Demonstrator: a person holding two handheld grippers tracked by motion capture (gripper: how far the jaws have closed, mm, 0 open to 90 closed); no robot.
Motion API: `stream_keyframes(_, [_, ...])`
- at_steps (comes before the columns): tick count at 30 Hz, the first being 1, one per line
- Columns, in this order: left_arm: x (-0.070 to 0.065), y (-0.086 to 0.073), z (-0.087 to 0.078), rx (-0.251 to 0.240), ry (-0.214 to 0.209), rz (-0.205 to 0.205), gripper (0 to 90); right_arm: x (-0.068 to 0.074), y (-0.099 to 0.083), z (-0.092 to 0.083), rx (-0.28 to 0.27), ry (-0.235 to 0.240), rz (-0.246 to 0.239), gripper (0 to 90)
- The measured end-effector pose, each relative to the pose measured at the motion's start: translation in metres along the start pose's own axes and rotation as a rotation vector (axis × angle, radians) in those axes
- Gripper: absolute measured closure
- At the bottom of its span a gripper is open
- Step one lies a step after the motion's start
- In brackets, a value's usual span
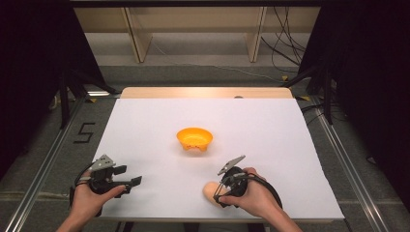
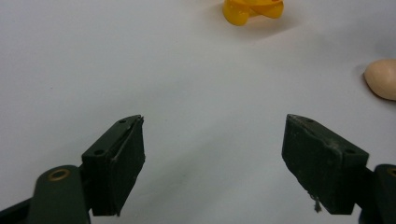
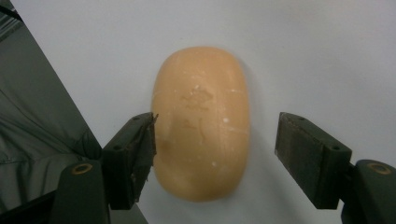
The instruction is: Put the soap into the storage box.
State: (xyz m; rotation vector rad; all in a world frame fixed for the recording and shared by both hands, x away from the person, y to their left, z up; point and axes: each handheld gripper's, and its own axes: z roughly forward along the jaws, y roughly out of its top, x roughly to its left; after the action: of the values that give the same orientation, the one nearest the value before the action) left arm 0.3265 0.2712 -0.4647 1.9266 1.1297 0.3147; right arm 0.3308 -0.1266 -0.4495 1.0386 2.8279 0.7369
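A tan oval lump, like a bar of soap point(image 1: 210, 192), lies on the white table cover point(image 1: 275, 130) close to its front edge. My right gripper point(image 1: 219, 197) points down over it, open. In the right gripper view the lump point(image 3: 201, 93) lies lengthwise between the jaws of the right gripper point(image 3: 215, 144): the left pad point(image 3: 140, 149) is at its side and a gap remains before the right pad point(image 3: 303, 149). An orange bowl point(image 1: 194, 137) stands mid-table. My left gripper point(image 1: 129, 175) hovers open at the front left with nothing between its jaws.
From the left gripper point(image 2: 215, 154) the bowl point(image 2: 252, 9) sits far ahead and the lump point(image 2: 383, 79) off to the right. The table's front edge point(image 3: 70, 112) runs just left of the lump, with dark floor beyond. Shelving and cables stand behind the table.
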Motion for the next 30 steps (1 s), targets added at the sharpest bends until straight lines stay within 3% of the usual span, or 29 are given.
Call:
stream_keyframes(6, [0.000, 0.000, 0.000, 0.000, -0.002, -0.005, 20.8, 0.002, 0.004, 0.009, 0.042, 0.004, -0.002, 26.4])
stream_keyframes(9, [0.000, 0.000, 0.000, 0.003, -0.005, -0.005, 20.8, 0.004, 0.005, 0.012, 0.045, 0.007, 0.001, 26.1])
stream_keyframes(13, [0.001, 0.000, 0.000, 0.010, -0.004, -0.001, 20.8, 0.004, 0.008, 0.017, 0.051, 0.007, -0.034, 26.2])
stream_keyframes(21, [0.002, 0.000, 0.000, 0.017, -0.004, 0.009, 20.7, 0.010, 0.012, 0.024, 0.074, 0.014, -0.035, 26.3])
stream_keyframes(22, [0.002, 0.000, 0.000, 0.017, -0.004, 0.009, 20.7, 0.008, 0.012, 0.025, 0.072, 0.012, -0.061, 26.3])
stream_keyframes(25, [0.001, 0.000, 0.000, 0.017, -0.002, -0.001, 20.7, 0.010, 0.012, 0.027, 0.079, 0.013, -0.035, 26.3])
stream_keyframes(27, [0.002, 0.000, 0.000, 0.018, -0.002, 0.007, 20.7, 0.008, 0.012, 0.028, 0.074, 0.012, -0.060, 26.3])
stream_keyframes(30, [0.001, -0.001, 0.002, 0.006, -0.005, -0.008, 20.7, 0.009, 0.012, 0.028, 0.076, 0.007, -0.052, 26.8])
